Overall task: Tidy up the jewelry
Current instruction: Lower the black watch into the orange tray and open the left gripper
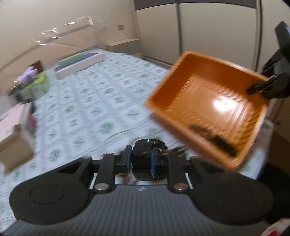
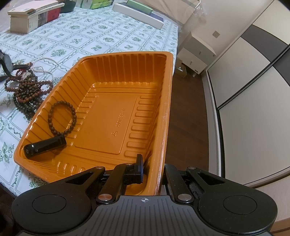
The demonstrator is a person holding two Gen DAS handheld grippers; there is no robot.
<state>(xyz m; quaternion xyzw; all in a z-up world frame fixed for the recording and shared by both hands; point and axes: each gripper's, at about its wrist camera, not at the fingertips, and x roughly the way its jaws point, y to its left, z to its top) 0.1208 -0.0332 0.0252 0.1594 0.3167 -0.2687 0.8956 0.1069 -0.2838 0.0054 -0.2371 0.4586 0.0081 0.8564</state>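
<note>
Left wrist view, nearest: the left gripper (image 1: 142, 158) is clamped on a wristwatch (image 1: 145, 154), its blue pads pressing the dark mesh strap from either side, so that the strap loop runs fore and aft between them and the watch case sits at the far end, beyond the fingertips. The watch is lifted clear of the flower-patterned tablecloth (image 1: 87, 101). Beyond and to the right, the orange plastic tray (image 1: 208, 101) hangs tilted with its open face toward this gripper; the right gripper (image 1: 261, 86) pinches its far right rim. The drop point thus lies ahead and to the right of the left jaws, and only the left hand carries the load.

Right wrist view, nearest: the right gripper (image 2: 154, 172) is closed on the tray's near wall (image 2: 159, 163), one finger inside and one outside. The tray's long axis runs away from the camera. In its near left corner lie a black cylindrical case (image 2: 44, 147) and a beaded bracelet (image 2: 61, 118). Left of the tray, a heap of bead strands (image 2: 27, 90) awaits sorting on the cloth. Farthest off, books (image 2: 34, 16) and a long flat box (image 2: 137, 12) rest near the table's edge.
</note>
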